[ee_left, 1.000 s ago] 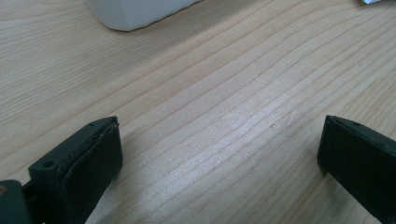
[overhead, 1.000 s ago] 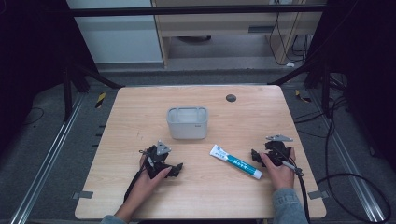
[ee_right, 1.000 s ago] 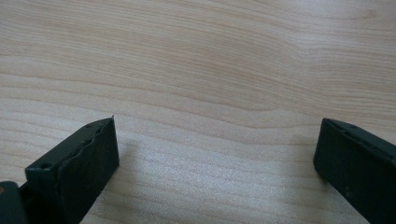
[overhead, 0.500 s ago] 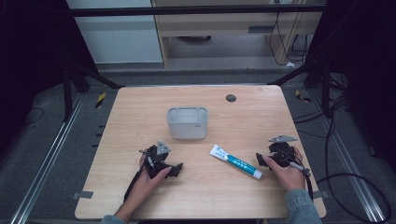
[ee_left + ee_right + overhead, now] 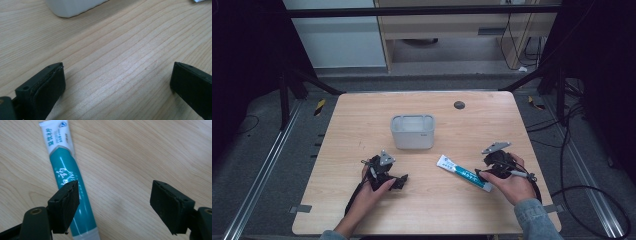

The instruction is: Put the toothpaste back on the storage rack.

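1. Toothpaste tube [image 5: 463,173] lies flat on the table [image 5: 362,120], long axis diagonal – crimped end toward the white bin [image 5: 412,131], cap end by the right gripper [image 5: 480,173].
2. Right gripper's jaws have just been closing – no grip, tube under one jaw.
3. Left gripper [image 5: 401,181] gapes wide, holding nothing.

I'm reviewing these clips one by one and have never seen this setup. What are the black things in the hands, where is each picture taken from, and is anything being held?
A person sits at a wooden table and holds a hand-operated two-jaw gripper in each hand. The top picture looks down from a fixed camera above; the other two come from cameras riding on each gripper, looking along its jaws. On the table lie a white container and a teal and white toothpaste tube. The left gripper is open over bare wood. The right gripper hovers over the tube; its jaws have just been closing, one above the tube, but nothing is gripped yet.
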Demonstrator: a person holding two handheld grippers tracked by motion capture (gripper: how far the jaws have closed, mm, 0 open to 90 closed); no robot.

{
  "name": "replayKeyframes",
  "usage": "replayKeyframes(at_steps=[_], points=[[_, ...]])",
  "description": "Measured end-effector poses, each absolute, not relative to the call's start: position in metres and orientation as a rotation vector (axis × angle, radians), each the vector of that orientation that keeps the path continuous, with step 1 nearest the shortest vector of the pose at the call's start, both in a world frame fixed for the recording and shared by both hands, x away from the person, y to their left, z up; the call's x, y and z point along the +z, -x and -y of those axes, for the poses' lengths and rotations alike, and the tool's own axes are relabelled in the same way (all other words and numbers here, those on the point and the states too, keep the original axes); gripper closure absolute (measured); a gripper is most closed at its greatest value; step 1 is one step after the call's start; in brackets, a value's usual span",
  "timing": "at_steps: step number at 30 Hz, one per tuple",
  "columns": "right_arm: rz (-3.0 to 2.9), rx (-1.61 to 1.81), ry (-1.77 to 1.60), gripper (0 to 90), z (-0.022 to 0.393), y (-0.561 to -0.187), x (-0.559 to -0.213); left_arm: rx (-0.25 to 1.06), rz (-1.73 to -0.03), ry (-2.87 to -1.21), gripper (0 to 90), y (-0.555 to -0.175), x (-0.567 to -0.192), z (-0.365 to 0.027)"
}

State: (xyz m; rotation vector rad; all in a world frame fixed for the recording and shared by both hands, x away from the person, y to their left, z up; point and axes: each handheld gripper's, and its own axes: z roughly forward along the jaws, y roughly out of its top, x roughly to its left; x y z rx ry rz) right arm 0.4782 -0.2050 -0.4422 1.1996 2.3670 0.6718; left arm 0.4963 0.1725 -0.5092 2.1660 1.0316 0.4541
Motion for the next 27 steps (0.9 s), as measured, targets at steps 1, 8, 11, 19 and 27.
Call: replayKeyframes(at_steps=[1, 8, 11, 19, 27], points=[[-2.376, 0.669, -1.199, 24.9, 0.202, -0.479, -0.442, 0.454, -1.031, -2.167, 0.0, -0.497, -0.509, -0.173], [-2.460, 0.643, -1.134, 31.2, 0.180, -0.483, -0.440, 0.454, -1.030, -2.168, 0.0, -0.497, -0.509, -0.173], [-2.476, 0.650, -1.122, 33.5, 0.176, -0.485, -0.439, 0.453, -1.031, -2.167, 0.0, -0.497, -0.509, -0.173], [-2.547, 0.660, -1.108, 39.8, 0.159, -0.493, -0.445, 0.453, -1.030, -2.166, 0.0, -0.498, -0.509, -0.172], [-2.603, 0.640, -1.114, 41.4, 0.139, -0.501, -0.453, 0.452, -1.029, -2.165, 0.0, -0.498, -0.509, -0.172]])
